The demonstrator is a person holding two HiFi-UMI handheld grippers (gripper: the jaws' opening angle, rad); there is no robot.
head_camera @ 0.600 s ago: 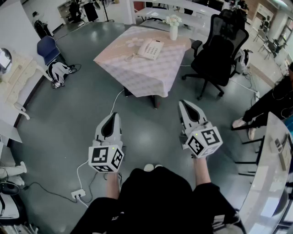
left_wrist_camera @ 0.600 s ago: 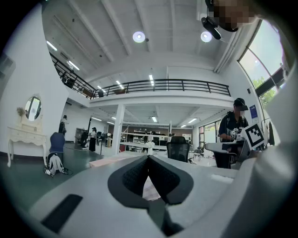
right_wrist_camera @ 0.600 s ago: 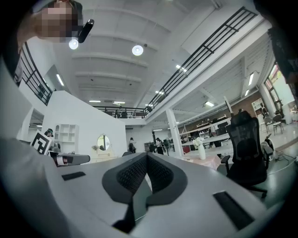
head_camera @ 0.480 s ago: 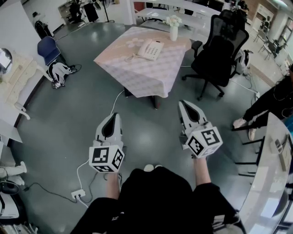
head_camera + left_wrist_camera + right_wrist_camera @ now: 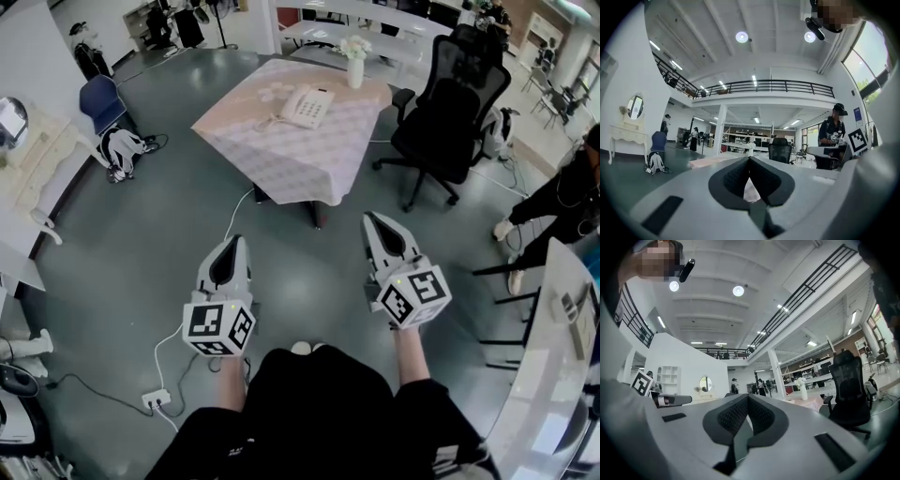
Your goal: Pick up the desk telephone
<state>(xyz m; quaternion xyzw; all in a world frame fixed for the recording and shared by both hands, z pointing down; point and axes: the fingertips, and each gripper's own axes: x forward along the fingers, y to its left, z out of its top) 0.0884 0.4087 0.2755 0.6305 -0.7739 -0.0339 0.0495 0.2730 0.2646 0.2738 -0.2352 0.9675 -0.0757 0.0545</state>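
Note:
A cream desk telephone (image 5: 308,105) lies on a table (image 5: 300,164) draped with a pale checked cloth, far ahead in the head view. A cord runs from it to the left across the cloth. My left gripper (image 5: 239,238) and right gripper (image 5: 368,217) are held level over the grey floor, well short of the table. Both are shut with nothing between their jaws. In the left gripper view the left gripper (image 5: 749,159) points toward the table edge (image 5: 710,161). In the right gripper view the right gripper (image 5: 748,397) shows tips touching.
A white vase with flowers (image 5: 354,58) stands on the table behind the phone. A black office chair (image 5: 450,111) sits to the table's right. A person (image 5: 562,192) stands at the right by a white counter (image 5: 553,375). A blue chair (image 5: 98,98) and a white cable (image 5: 173,347) lie left.
The view has shifted slightly. Both grippers sit a little lower in the picture and the person at the right has moved. The jaws stay shut.

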